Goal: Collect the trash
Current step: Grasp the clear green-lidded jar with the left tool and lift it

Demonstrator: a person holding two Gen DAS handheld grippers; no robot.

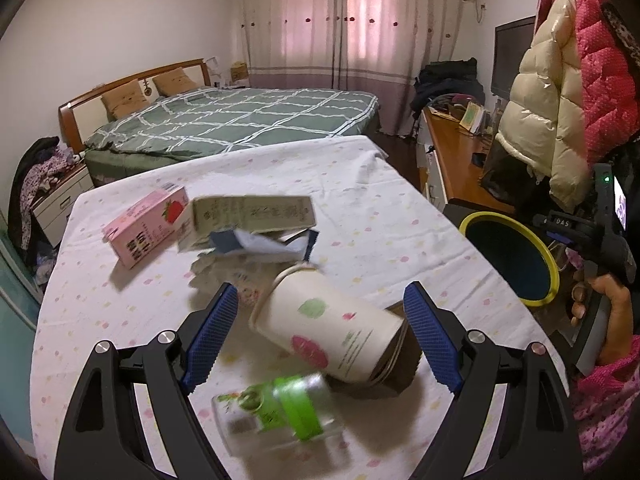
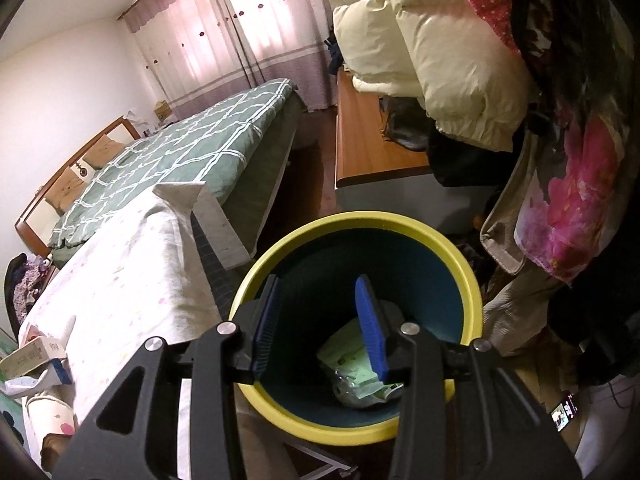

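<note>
Paper cup (image 1: 332, 336) on its side, lid end pointing away-left, between the wide-open, empty left gripper (image 1: 320, 336) fingers. Right gripper (image 2: 320, 328) part-open, empty, over bin (image 2: 460, 264).

"DAS" in white letters on the right gripper (image 1: 568, 222), carton print illegible

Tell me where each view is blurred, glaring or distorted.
Left wrist view: the green-labelled bottle near the bottom is motion-blurred, the paper cup fairly sharp; fisheye bends the table edges. Right wrist view: backlit curtains blow out pink-white, the bin interior is dark, its rim warped, corners vignetted.
</note>
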